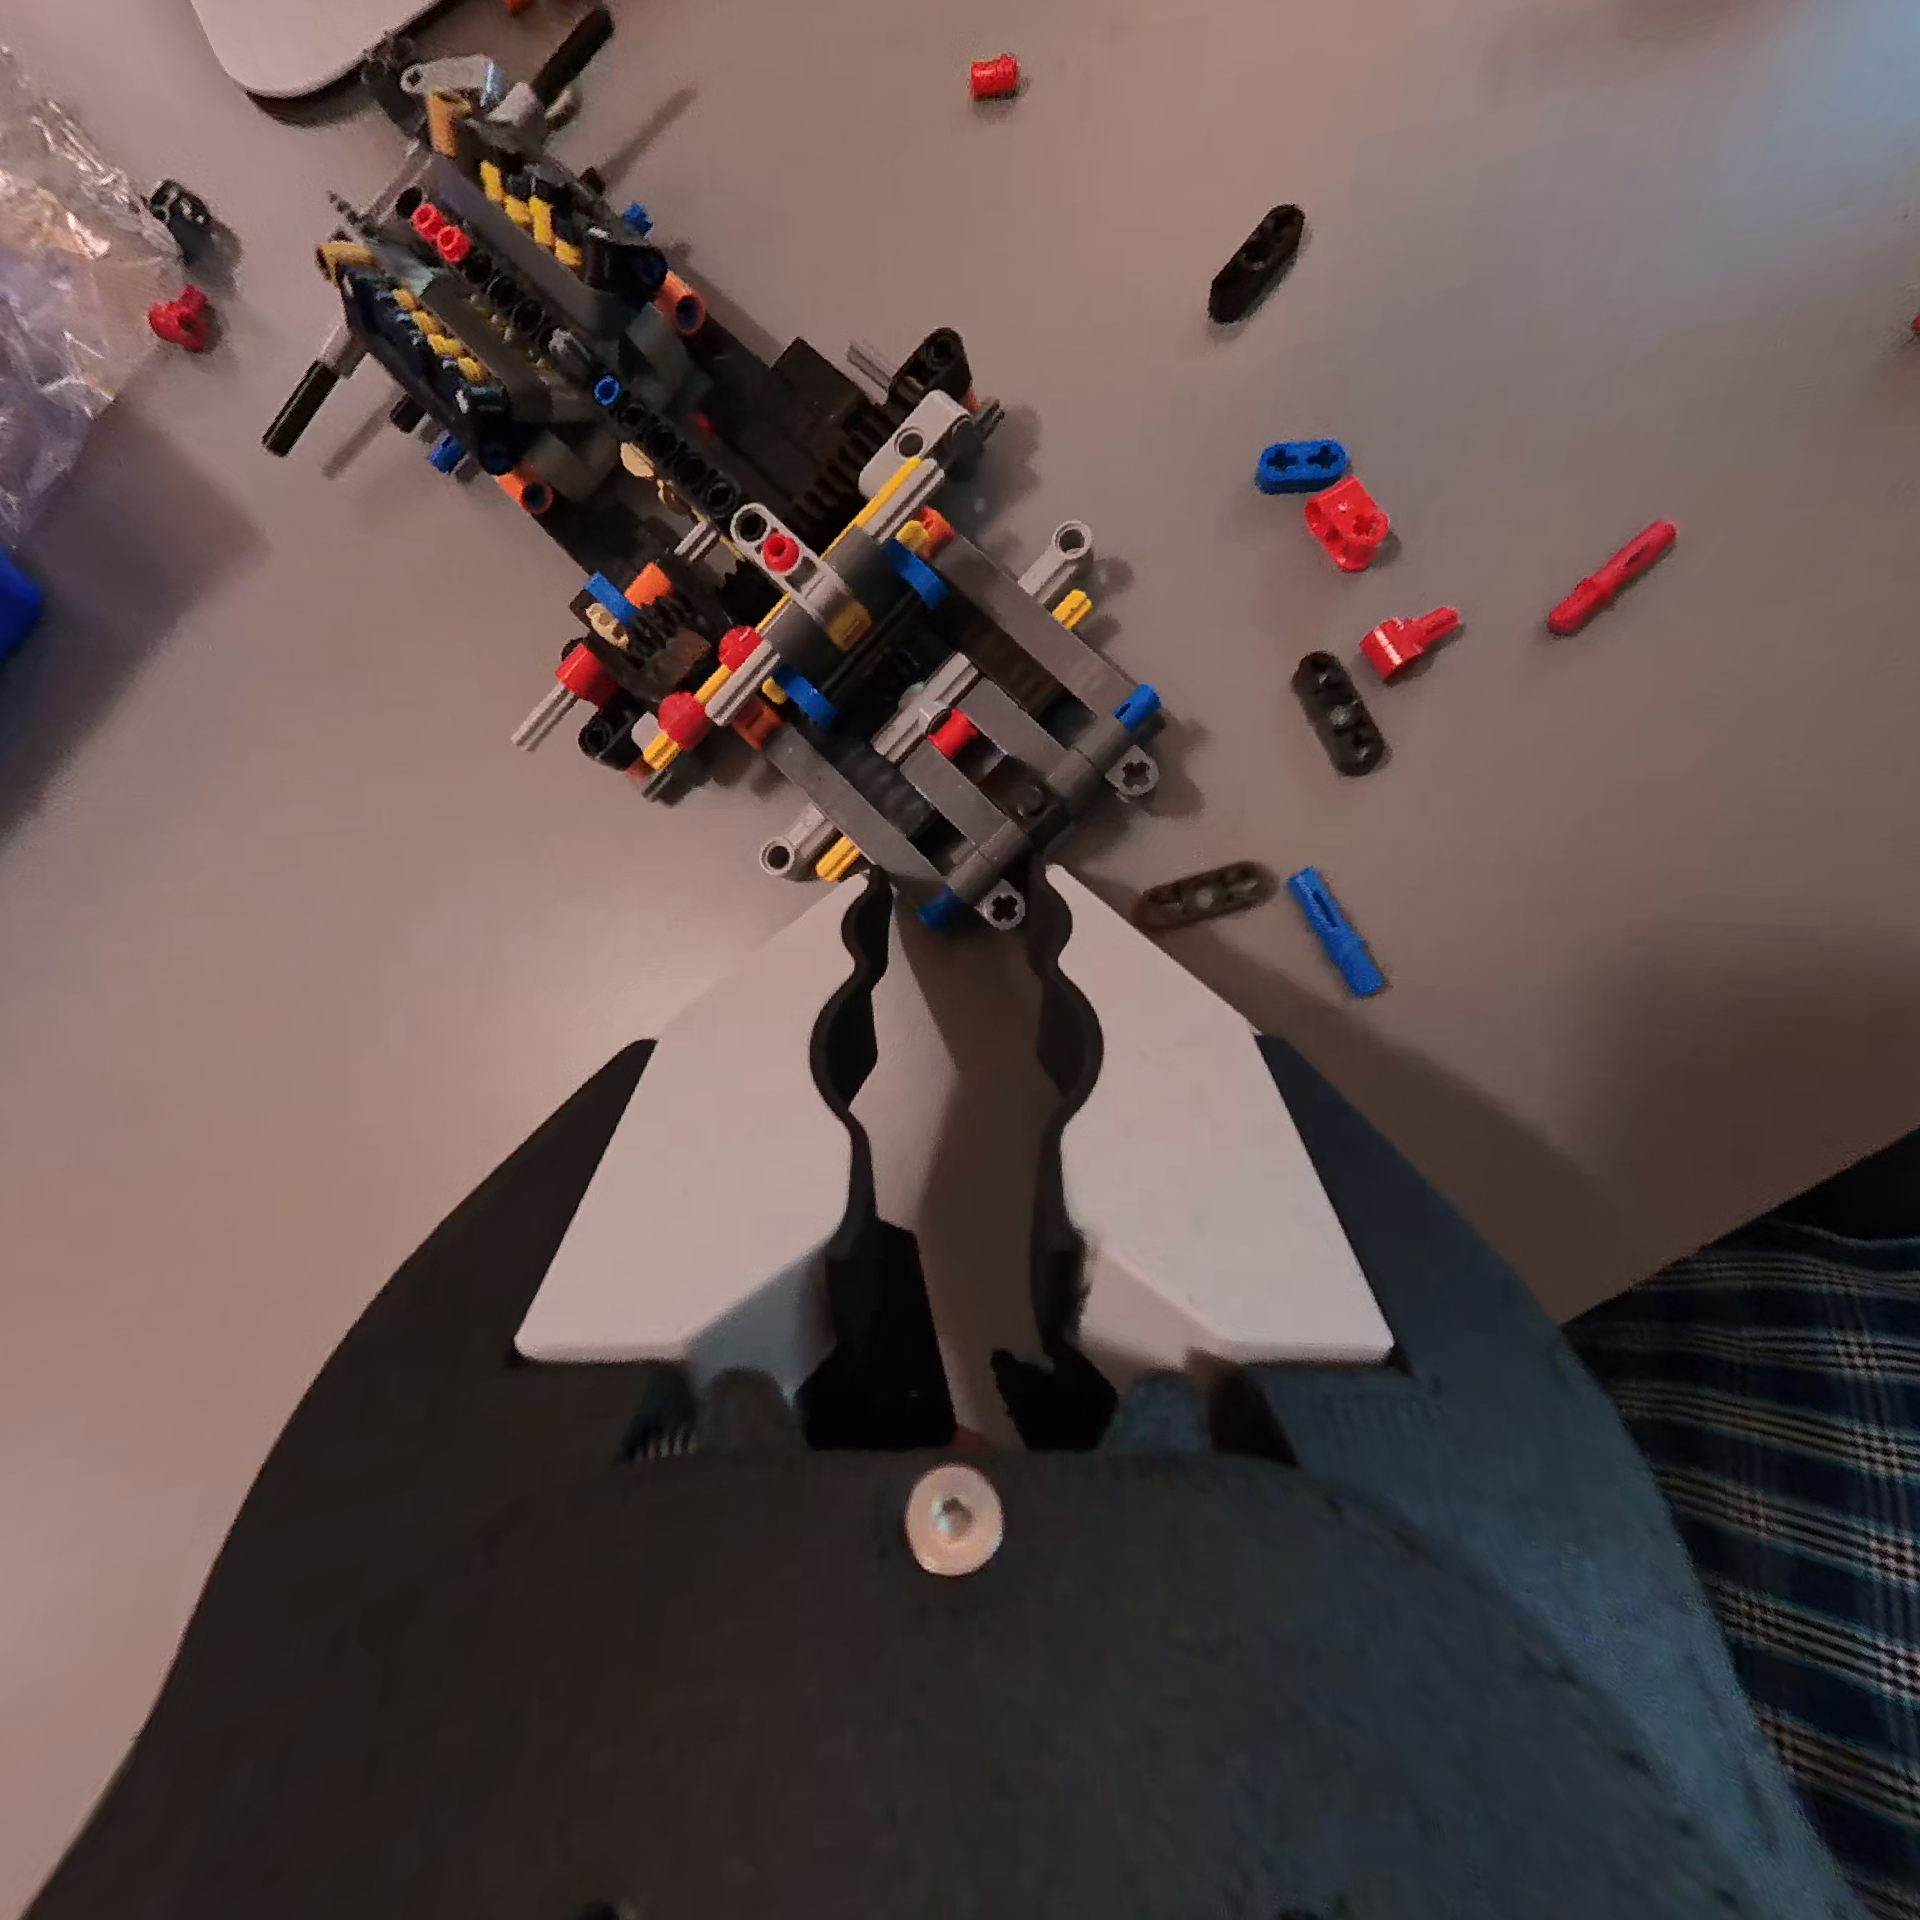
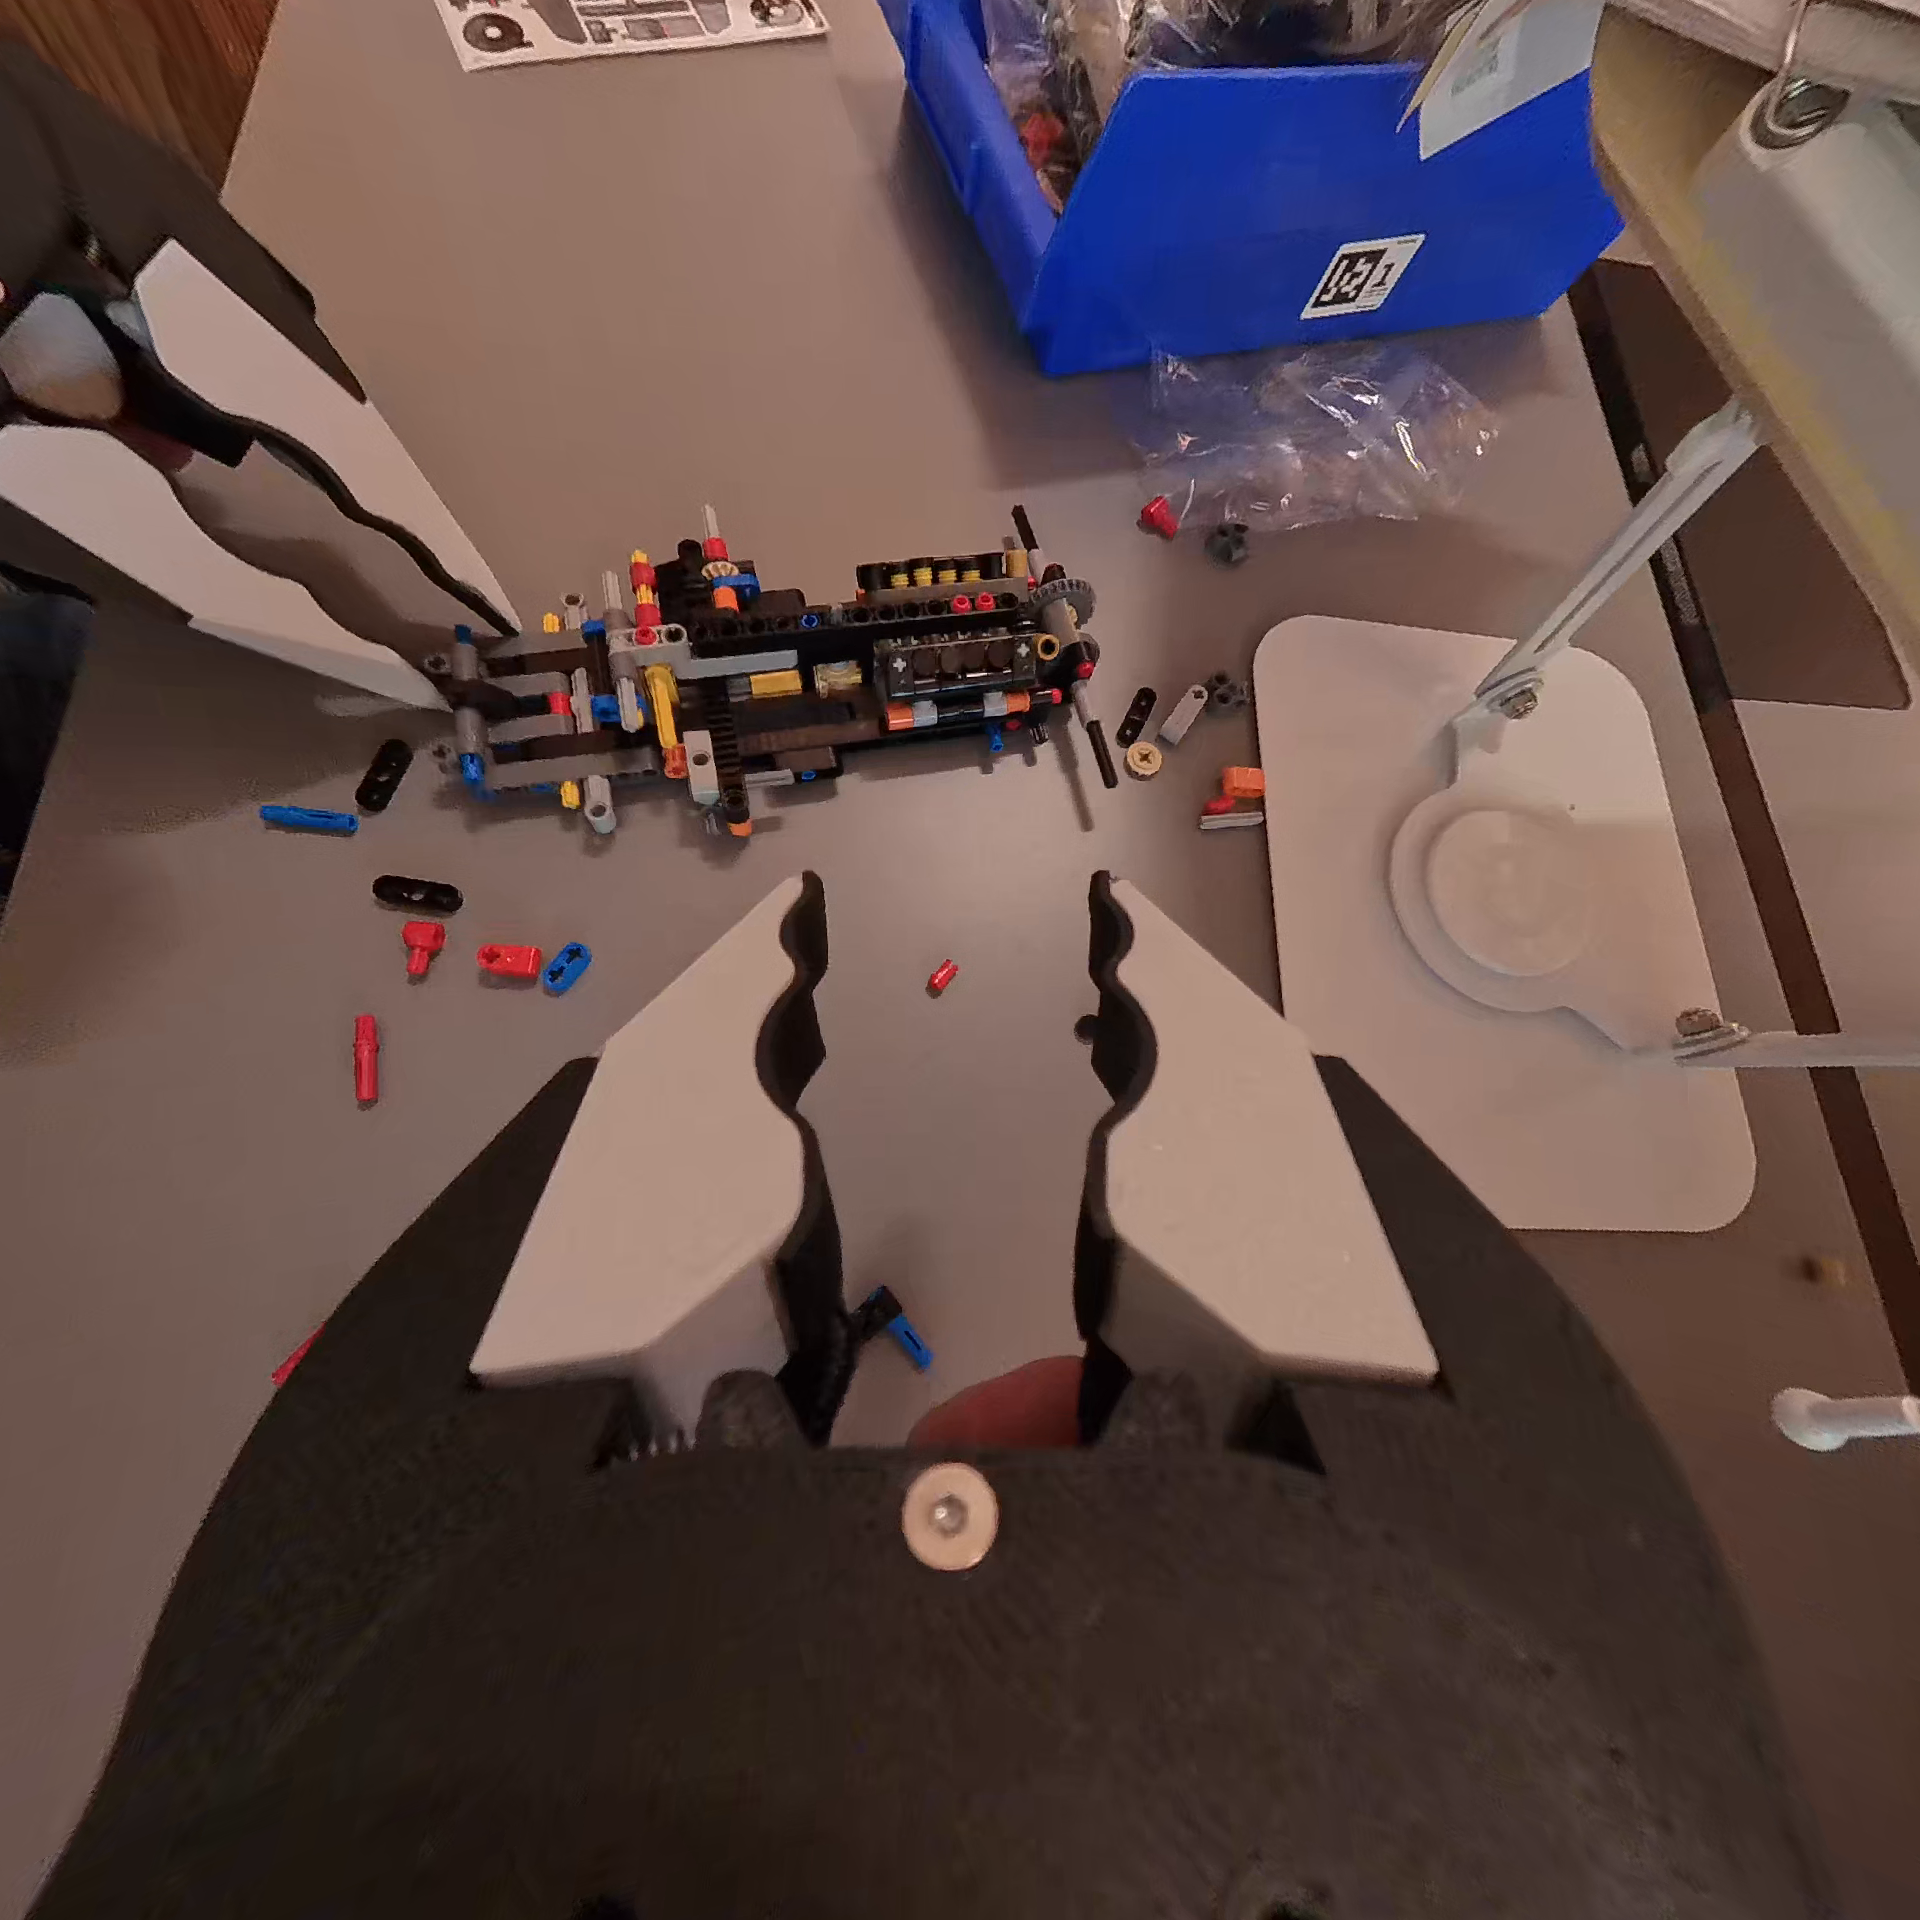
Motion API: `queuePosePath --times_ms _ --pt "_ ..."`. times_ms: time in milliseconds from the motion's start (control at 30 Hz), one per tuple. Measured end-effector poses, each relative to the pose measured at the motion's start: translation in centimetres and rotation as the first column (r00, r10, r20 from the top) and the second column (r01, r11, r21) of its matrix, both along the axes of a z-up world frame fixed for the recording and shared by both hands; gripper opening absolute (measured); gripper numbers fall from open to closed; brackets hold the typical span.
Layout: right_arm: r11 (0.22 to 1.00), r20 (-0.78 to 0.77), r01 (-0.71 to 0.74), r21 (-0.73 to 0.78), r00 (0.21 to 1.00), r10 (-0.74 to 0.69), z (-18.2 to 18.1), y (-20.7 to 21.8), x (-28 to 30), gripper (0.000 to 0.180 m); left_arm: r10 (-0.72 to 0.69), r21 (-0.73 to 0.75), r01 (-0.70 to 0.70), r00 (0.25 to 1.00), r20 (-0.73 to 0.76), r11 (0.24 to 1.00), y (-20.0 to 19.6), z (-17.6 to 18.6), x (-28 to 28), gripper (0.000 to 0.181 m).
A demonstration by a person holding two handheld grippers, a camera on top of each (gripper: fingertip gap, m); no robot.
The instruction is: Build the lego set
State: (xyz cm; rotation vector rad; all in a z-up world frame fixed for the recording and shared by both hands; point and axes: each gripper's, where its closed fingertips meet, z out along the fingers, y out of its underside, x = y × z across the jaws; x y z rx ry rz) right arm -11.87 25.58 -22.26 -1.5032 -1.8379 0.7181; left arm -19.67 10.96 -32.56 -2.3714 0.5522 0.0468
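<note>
Nearest the lens in the right wrist view, the right gripper (image 2: 956, 904) hangs over bare grey table (image 2: 623, 312), fingers wide apart, nothing between them. A small red pin (image 2: 942, 976) lies on the table in the gap, and a blue-and-black pin (image 2: 894, 1325) sits closer in beside the left finger's base.

Beyond the tips, loose pieces are scattered to the left: black beam (image 2: 417, 894), red connector (image 2: 508, 958), blue link (image 2: 567, 966), long red pin (image 2: 365, 1057), long blue pin (image 2: 309, 819).

Farther on, the Technic chassis (image 2: 769, 675) lies flat and lengthwise across the table, grey frame at its left end, gears and axles toward its right.

Left gripper (image 1: 956, 883) reaches that frame end. Its fingers are nearly together, black tips on either side of the grey cross-beam (image 1: 997, 868); the tips are partly hidden under the frame, so whether they actually clamp it cannot be told.

Right of the chassis: a white base plate (image 2: 1507, 1143) with a metal stand bolted on. Past it, a crumpled clear bag (image 2: 1309, 436), then a blue parts bin (image 2: 1299, 208). At the far table edge, a printed instruction sheet (image 2: 623, 26).
</note>
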Motion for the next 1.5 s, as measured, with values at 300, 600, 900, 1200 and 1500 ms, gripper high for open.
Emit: queuePosePath --times_ms 300,600,900,1200,1500 --pt "1.0 0.024 -0.001 -0.005 1.0 0.002 -0.5 0.3 0.4 0.048 -0.078 -0.055 0.079 0.997 0.011 0.995 1.4 0.1 2.7 0.025" --pt "1.0 0.055 0.008 0.008 0.998 -0.008 -1.1 1.0 0.9 0.049 -0.148 -0.027 0.15 0.987 0.057 0.988 1.9 1.7 3.3 0.031" --pt "1.0 0.065 -0.004 -0.007 0.998 0.005 -0.9 1.0 1.6 0.049 -0.174 0.069 0.17 0.983 0.052 0.983 4.5 5.1 -0.5 0.054" --pt "0.999 0.11 -0.034 -0.008 0.993 0.034 -1.9 0.6 1.8 0.049 -0.281 -0.012 0.283 0.956 0.089 0.959 6.0 2.3 -0.3 0.053" --pt "0.999 0.13 -0.051 -0.016 0.99 0.052 -2.5 0.2 1.7 0.048 -0.287 0.005 0.289 0.946 0.153 0.957 5.9 1.3 0.4 0.031"
